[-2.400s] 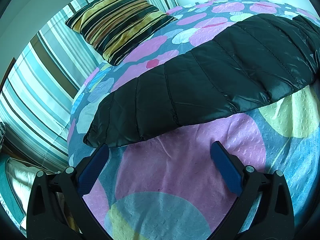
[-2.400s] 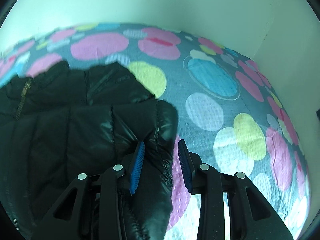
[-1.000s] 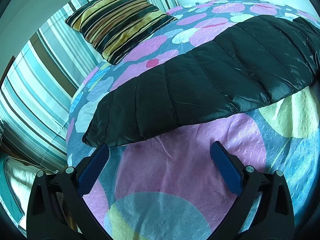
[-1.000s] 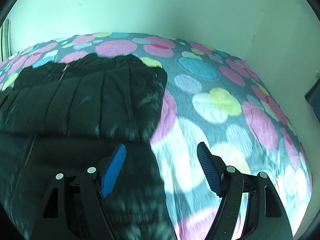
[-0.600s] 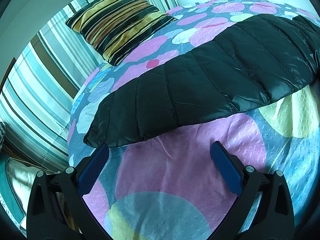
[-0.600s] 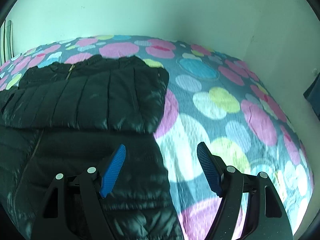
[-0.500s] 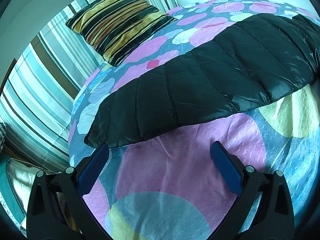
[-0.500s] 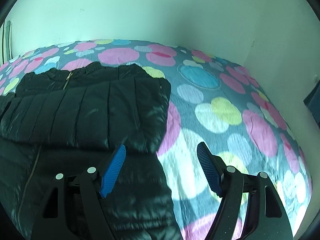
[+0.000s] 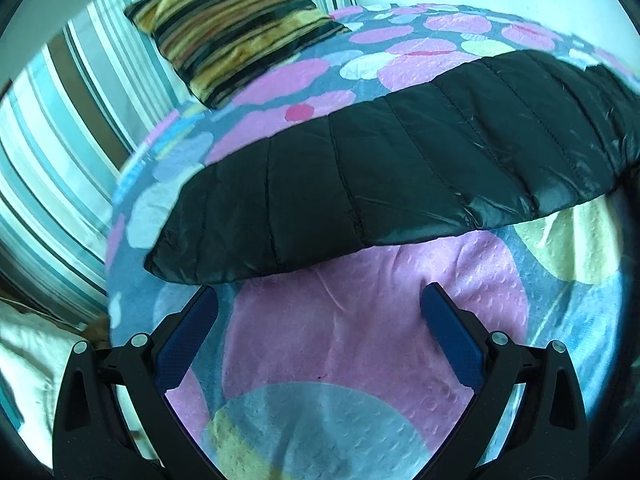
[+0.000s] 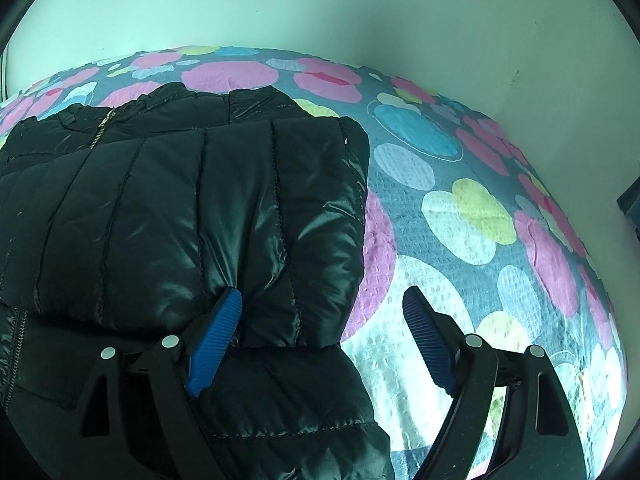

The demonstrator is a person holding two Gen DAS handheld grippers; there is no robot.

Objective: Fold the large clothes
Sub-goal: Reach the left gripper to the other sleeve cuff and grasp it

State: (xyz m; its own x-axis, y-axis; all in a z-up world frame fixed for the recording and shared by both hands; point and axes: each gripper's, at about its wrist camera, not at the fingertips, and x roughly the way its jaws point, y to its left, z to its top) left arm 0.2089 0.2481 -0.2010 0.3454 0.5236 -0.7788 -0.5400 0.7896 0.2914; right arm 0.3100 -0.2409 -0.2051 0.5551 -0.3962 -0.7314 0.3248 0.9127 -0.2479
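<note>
Now | your right tool (image 10: 322,312) just let the sleeve (image 10: 224,216) go, spread wider | left tool (image 9: 318,320) wide apart, empty | jacket (image 9: 400,176) half folded.

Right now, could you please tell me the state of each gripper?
Left gripper: open, holding nothing, just short of the black jacket's sleeve.
Right gripper: open, jaws just widened, straddling the folded sleeve's edge.

A bedroom in a home: a bed spread with a quilted cover (image 9: 372,344) printed in pink, blue and yellow circles, a striped cushion (image 9: 236,28) at its far left corner, striped fabric (image 9: 60,152) hanging left, plain pale walls (image 10: 320,4) closing the far side.
</note>
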